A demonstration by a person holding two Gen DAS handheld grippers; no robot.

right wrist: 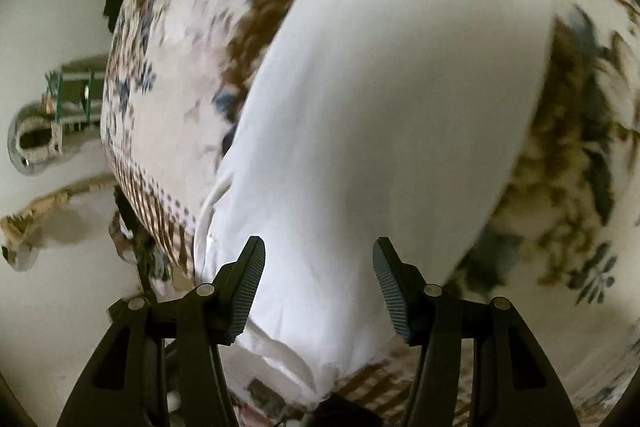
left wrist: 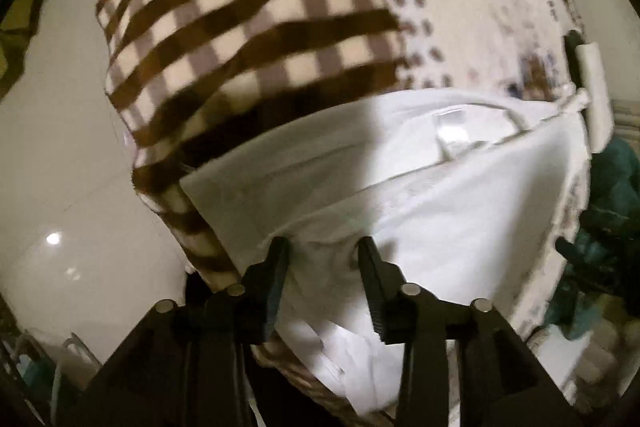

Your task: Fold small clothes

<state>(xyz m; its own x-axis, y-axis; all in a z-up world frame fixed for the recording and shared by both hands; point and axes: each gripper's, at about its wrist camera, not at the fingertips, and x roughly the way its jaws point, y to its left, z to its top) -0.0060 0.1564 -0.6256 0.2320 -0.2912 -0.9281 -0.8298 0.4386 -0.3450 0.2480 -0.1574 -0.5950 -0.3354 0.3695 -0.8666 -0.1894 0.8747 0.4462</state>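
A small white garment lies on a patterned bedsheet, with a label showing near its collar. My left gripper is open, its fingertips at the garment's near edge with cloth between the jaws. In the right wrist view the same white garment stretches away from the camera. My right gripper is open wide, its jaws standing either side of the garment's near end, where the cloth bunches below.
The bed has a floral sheet and a brown checked border. A pale tiled floor lies to the left. A green heap sits at the right. A metal pot and scraps lie on the floor.
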